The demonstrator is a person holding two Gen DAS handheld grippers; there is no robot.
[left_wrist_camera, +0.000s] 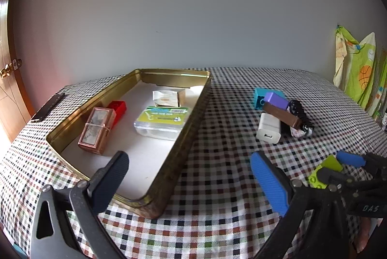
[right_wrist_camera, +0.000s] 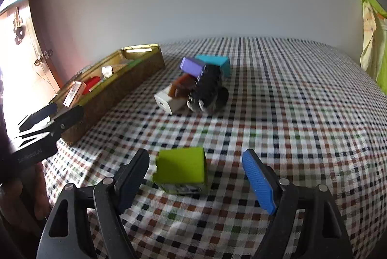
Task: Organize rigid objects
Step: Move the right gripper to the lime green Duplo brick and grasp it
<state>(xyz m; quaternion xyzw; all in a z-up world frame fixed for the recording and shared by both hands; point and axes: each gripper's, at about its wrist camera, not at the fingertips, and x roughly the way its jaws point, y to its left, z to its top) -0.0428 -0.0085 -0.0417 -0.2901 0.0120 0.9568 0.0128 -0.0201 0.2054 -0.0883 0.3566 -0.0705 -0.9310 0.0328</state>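
A gold tin tray (left_wrist_camera: 196, 114) sits on the checkered table and holds a copper-framed box (left_wrist_camera: 96, 130), a red block (left_wrist_camera: 118, 109), a clear box with a green label (left_wrist_camera: 162, 121) and a small carton (left_wrist_camera: 168, 98). My left gripper (left_wrist_camera: 191, 176) is open and empty over the tray's near corner. My right gripper (right_wrist_camera: 196, 174) is open around a lime green block (right_wrist_camera: 181, 168) that rests on the cloth; the block also shows in the left wrist view (left_wrist_camera: 325, 172). A pile lies beyond: white charger (right_wrist_camera: 169, 101), brown block (right_wrist_camera: 181, 87), purple block (right_wrist_camera: 192, 66), teal block (right_wrist_camera: 215, 63), black clip (right_wrist_camera: 208, 89).
A black phone-like slab (left_wrist_camera: 48, 106) lies at the table's far left edge. A wooden door (left_wrist_camera: 4, 80) stands left. Colourful green fabric (left_wrist_camera: 358, 70) hangs at the right. A white wall runs behind the table.
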